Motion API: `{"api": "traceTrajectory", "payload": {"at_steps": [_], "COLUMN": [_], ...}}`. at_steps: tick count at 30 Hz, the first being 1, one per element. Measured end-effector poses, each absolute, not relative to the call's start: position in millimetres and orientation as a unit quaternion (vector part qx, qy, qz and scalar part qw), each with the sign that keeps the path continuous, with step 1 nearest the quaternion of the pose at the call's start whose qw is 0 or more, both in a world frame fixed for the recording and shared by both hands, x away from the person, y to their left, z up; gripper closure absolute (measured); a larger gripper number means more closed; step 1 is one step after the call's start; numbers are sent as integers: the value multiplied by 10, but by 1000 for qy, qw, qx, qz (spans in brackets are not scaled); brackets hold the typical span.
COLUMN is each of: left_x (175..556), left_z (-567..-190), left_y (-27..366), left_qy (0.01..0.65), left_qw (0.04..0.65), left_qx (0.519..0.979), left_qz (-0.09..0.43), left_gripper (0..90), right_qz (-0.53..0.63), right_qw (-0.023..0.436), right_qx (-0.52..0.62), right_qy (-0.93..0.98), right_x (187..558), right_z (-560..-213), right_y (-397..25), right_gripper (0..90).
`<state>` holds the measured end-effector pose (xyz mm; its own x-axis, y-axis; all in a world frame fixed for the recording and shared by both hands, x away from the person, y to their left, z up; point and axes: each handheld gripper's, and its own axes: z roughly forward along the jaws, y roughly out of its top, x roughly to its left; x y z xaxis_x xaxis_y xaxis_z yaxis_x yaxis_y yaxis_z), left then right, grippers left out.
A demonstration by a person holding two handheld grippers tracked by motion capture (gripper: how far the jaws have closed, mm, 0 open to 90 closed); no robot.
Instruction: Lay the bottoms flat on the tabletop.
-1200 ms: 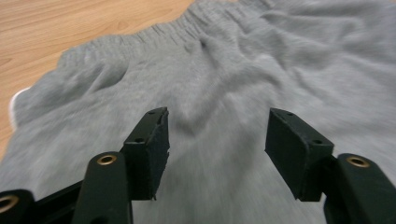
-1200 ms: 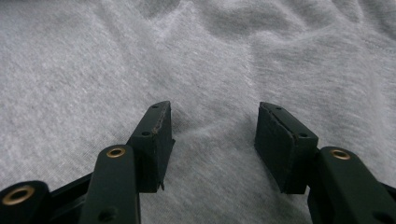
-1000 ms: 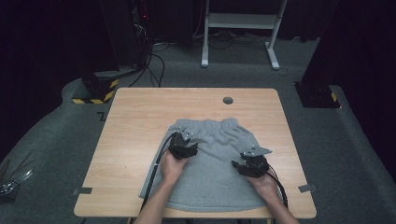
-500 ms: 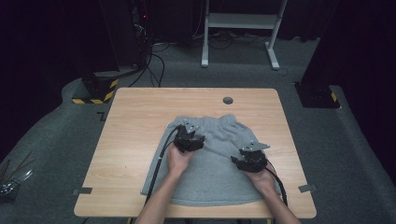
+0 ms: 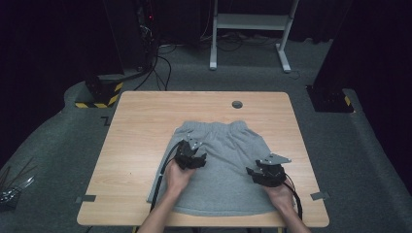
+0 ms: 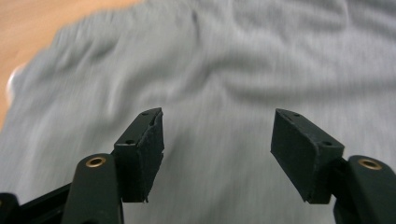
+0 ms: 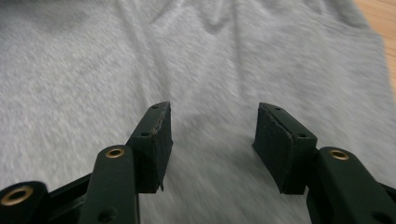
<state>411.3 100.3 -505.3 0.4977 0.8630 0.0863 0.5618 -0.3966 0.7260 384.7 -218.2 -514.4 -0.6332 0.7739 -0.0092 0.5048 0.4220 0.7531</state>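
Note:
Grey shorts (image 5: 228, 160) lie flat on the wooden table (image 5: 145, 131), waistband toward the far side. My left gripper (image 5: 200, 158) hovers over the left half of the shorts, its jaws wide apart with nothing between them. In the left gripper view the gripper (image 6: 217, 140) looks down on grey cloth (image 6: 233, 70). My right gripper (image 5: 252, 172) sits over the right part of the shorts, also open and empty. The right gripper view shows the gripper (image 7: 212, 135) above the grey fabric (image 7: 140, 56), with the table edge at the upper right.
A round cable hole (image 5: 237, 104) sits near the table's far edge. Tape strips (image 5: 86, 198) mark the front corners. A white desk frame (image 5: 252, 29) stands on the carpet beyond, and yellow-black striped bases (image 5: 99, 94) flank the table. Bare wood borders the shorts on the left and the far side.
Both grippers have moved over the shorts; the left one drifted right and toward me, the right one shifted slightly toward me. The shorts' upper part looks a little smoother.

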Motion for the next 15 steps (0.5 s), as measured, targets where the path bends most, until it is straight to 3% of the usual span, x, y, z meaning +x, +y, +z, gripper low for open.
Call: {"api": "traceTrajectory", "payload": {"at_steps": [2,6,12,15], "left_x": [4044,3953,3836,3754], "left_z": [-5140,-5226,-5072,-4956], "left_y": [1110,1238,1322,1457], "left_qy": [452,457,453,466], "left_qw": [312,343,356,393], "left_qx": [803,790,786,765], "left_qz": [231,223,223,208], "left_gripper": [349,343,336,334], "right_qz": [358,355,386,400], "right_qw": [175,177,195,204], "right_qx": [393,390,395,399], "right_qy": [829,831,810,799], "right_x": [3846,3843,3797,3792], "right_z": [-5164,-5216,-5089,-4996], "right_y": [-2212,-2215,-2305,-2409], "right_gripper": [450,422,401,398]}}
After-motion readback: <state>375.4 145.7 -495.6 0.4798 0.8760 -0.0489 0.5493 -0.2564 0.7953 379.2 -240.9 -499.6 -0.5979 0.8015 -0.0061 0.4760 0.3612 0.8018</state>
